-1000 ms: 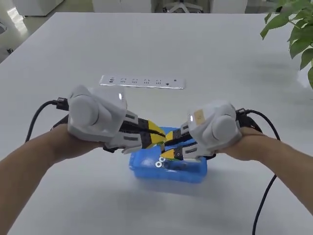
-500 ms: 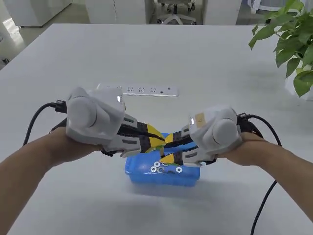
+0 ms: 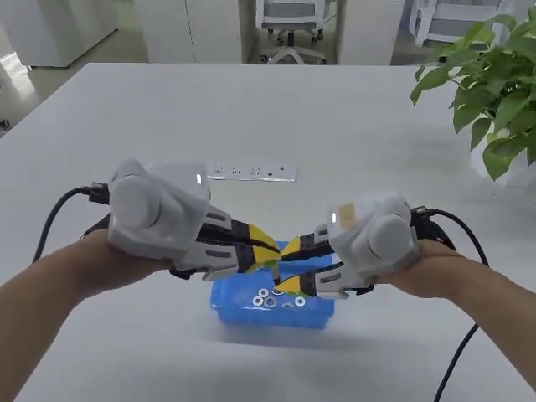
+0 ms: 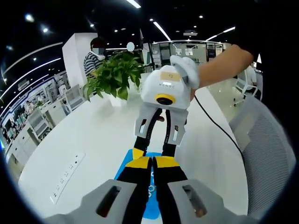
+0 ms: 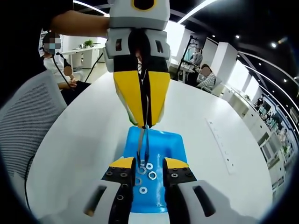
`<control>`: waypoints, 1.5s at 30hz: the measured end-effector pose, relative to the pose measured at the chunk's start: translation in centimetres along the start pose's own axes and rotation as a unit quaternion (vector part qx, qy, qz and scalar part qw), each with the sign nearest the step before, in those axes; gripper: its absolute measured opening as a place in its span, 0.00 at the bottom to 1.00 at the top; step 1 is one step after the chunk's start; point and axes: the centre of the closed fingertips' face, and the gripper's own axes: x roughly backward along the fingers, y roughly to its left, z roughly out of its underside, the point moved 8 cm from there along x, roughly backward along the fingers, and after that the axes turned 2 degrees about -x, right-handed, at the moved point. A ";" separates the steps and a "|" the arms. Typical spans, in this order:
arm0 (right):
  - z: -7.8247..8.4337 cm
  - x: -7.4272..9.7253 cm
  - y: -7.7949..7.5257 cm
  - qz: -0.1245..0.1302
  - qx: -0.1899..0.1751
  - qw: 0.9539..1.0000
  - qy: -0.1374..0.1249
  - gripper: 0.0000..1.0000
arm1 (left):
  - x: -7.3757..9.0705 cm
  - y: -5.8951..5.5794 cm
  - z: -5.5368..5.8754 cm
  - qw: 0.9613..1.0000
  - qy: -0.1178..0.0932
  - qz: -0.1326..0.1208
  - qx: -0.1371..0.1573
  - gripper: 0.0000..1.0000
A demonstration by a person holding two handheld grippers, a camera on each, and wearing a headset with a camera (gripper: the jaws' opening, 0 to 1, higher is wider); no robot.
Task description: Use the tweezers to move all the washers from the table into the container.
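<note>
Just above container (image 5: pixel 167 140), left gripper (image 5: pixel 144 123) pinches tweezers (image 5: pixel 142 135).

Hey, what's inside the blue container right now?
Several washers on the blue container's floor, the tweezers' tips over them. The left tool and right tool cover part of the floor, so no full count.

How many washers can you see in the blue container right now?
5 washers, all in the blue container: four clustered beneath the tweezers, one nearer the right gripper. Its fingers may hide more.

A white power strip (image 3: pixel 249 172) lies flat, well apart from the green leafy plant (image 3: pixel 486 92).
</note>
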 end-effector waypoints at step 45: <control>-1.4 1.4 6.3 -0.029 -0.005 1.000 -0.005 0.16 | 1.3 -5.7 -2.1 0.998 -0.023 0.065 -0.015 0.05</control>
